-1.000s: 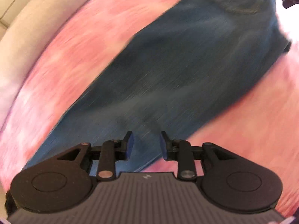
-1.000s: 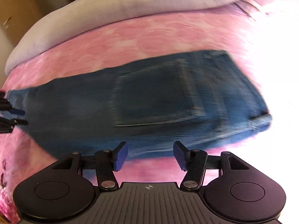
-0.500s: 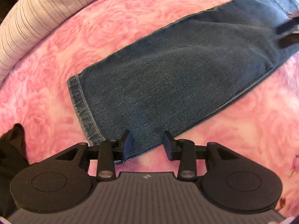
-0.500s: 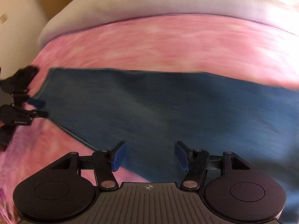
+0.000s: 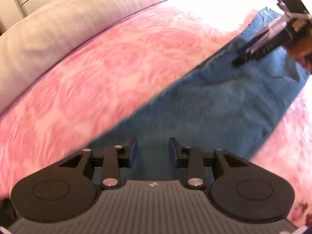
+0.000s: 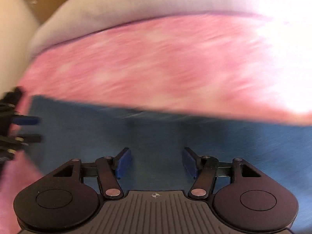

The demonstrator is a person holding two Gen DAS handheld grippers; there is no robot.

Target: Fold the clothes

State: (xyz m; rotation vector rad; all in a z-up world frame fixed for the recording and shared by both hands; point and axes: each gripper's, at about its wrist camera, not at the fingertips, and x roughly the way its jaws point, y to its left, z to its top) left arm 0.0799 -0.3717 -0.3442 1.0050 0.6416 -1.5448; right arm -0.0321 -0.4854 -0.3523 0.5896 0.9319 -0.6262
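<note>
Beyond the frame edges, blurred jeans (image 6: pixel 175 136) continue.

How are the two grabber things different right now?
The right gripper has its fingers spread wide; the left gripper holds its fingers closer together. The right gripper is over the middle of the jeans; the left gripper is near one end of them, seen from the right wrist. Both are open, hold nothing, have blue pads, and point down at the jeans on the pink blanket.
</note>
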